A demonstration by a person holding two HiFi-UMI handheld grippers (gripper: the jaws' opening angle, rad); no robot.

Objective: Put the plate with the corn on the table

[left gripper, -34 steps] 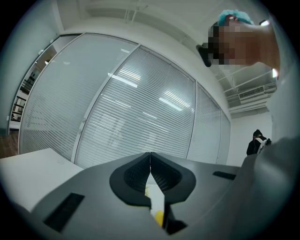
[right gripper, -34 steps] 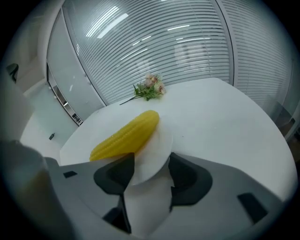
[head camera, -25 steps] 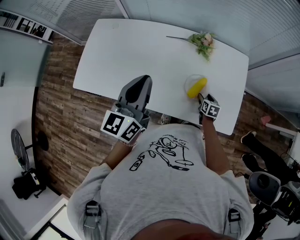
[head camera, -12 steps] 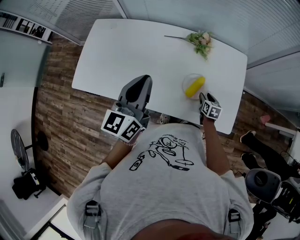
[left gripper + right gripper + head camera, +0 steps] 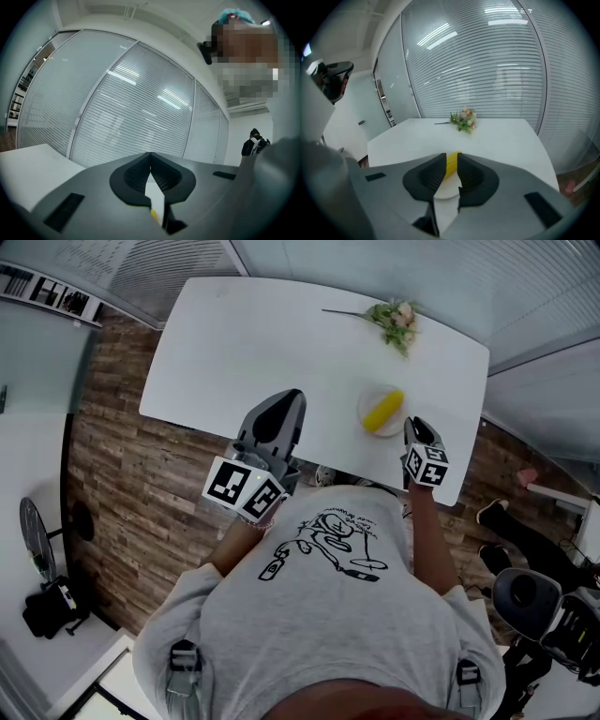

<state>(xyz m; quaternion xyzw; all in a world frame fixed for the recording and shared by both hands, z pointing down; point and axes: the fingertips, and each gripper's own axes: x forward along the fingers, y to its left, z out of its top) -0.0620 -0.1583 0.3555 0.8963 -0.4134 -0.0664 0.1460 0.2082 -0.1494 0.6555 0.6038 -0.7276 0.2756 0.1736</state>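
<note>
Just ahead of the right claw, the plate w/ corn sat on the bench, untouched. Claw's jaws had just been closing, slim gap, nothing btwn (delivery prob. done). Left claw, jaws together, empty, wasn't needed.

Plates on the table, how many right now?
1: the plate, holding the corn, sits near the table's edge on the person's right. No other shows; none seems hidden.

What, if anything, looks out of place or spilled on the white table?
Nothing is spilled. The plate lies flat on the table with the corn on it. Only the bouquet lies on its side near the far edge, without a vase.
</note>
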